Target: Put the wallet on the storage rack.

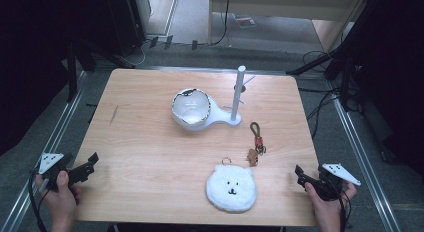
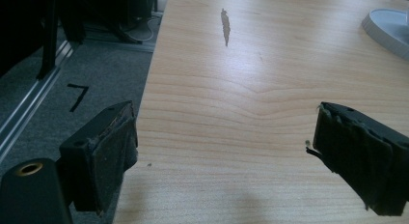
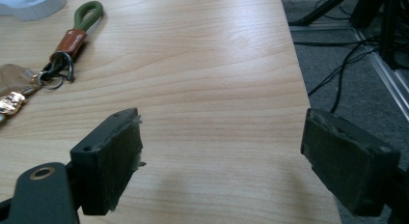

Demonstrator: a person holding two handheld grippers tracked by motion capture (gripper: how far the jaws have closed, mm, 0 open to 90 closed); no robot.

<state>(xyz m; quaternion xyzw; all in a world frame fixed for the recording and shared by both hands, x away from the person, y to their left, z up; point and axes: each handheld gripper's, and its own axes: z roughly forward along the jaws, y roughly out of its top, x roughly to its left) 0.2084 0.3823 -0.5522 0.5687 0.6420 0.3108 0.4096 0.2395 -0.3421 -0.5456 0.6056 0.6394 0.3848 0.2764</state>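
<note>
1. Bear-face plush pouch (image 1: 231, 188) lying flat near the table's (image 1: 145, 157) front edge, right of centre, untouched.
2. Keychain (image 1: 256, 142) with green loop just behind it, toward the right edge.
3. White bowl (image 1: 190, 108) beside white peg stand (image 1: 238, 94), toward the back edge.
4. Left gripper (image 1: 86, 167) at front-left corner, jaws wide apart, holding nothing.
5. Right gripper (image 1: 303, 176) at front-right corner, jaws likewise spread, holding nothing.
</note>
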